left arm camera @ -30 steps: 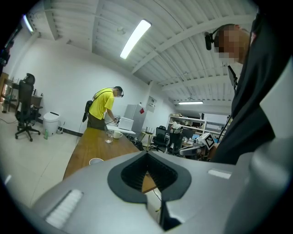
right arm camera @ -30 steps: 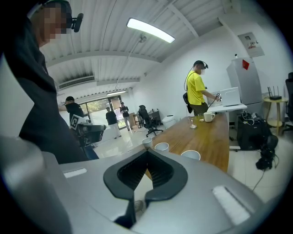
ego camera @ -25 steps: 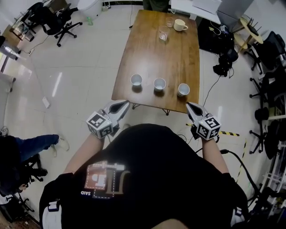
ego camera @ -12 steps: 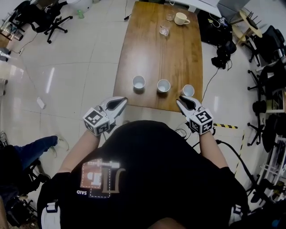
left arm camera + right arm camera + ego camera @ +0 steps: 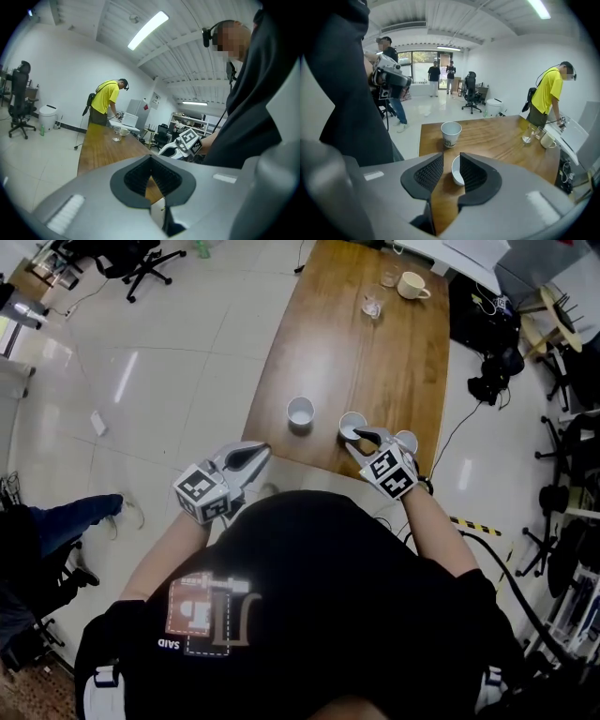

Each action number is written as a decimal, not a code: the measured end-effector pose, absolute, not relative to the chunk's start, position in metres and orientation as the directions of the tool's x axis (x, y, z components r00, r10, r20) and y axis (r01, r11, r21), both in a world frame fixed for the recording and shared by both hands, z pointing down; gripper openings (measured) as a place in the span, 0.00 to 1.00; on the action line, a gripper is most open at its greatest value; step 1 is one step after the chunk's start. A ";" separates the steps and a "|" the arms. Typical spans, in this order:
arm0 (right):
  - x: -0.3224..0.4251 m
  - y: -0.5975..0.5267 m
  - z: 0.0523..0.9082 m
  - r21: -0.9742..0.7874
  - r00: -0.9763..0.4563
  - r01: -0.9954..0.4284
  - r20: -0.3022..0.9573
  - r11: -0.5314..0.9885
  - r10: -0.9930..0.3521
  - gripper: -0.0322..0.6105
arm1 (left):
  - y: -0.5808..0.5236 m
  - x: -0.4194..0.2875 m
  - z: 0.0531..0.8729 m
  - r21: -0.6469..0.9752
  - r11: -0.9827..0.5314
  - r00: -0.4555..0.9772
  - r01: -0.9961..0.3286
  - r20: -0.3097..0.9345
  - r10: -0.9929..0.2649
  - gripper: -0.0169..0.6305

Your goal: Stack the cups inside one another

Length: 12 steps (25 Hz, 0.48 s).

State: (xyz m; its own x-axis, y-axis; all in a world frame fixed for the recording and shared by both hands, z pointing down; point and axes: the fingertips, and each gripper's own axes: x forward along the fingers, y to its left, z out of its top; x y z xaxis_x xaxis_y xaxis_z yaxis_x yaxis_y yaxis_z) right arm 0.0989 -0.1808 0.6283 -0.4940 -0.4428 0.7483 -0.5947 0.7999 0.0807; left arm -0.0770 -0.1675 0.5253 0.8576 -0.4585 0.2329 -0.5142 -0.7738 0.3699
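The middle cup (image 5: 456, 172) stands between the right gripper's (image 5: 451, 156) parted fingers (image 5: 425, 174), close against one of them and perhaps touching it; nothing is clamped. It is white, upright and open-mouthed, near the table's (image 5: 375, 362) near edge, between the left cup (image 5: 300, 412) and the right cup (image 5: 407, 441). The left gripper (image 5: 150, 159) hangs off the table's near left corner, its fingers pressed together on nothing.

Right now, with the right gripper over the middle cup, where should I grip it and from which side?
Take the middle cup by its rim wall, from above: it stands upright, mouth open, sides thin. The right gripper has its jaws apart, seemingly straddling one side of that wall, so closing there should pinch it.
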 end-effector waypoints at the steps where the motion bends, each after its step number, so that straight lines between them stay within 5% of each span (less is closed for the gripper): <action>1: 0.095 -0.183 0.636 0.086 -0.476 -0.580 0.771 0.810 -0.422 0.23 | -0.168 -0.080 0.525 0.370 -0.767 0.852 -0.524 0.237 -0.467 0.03; 12: 0.089 -0.188 0.691 0.159 -0.256 -0.527 0.907 0.835 -0.334 0.19 | -0.171 -0.110 0.529 0.378 -0.742 0.832 -0.554 0.246 -0.496 0.03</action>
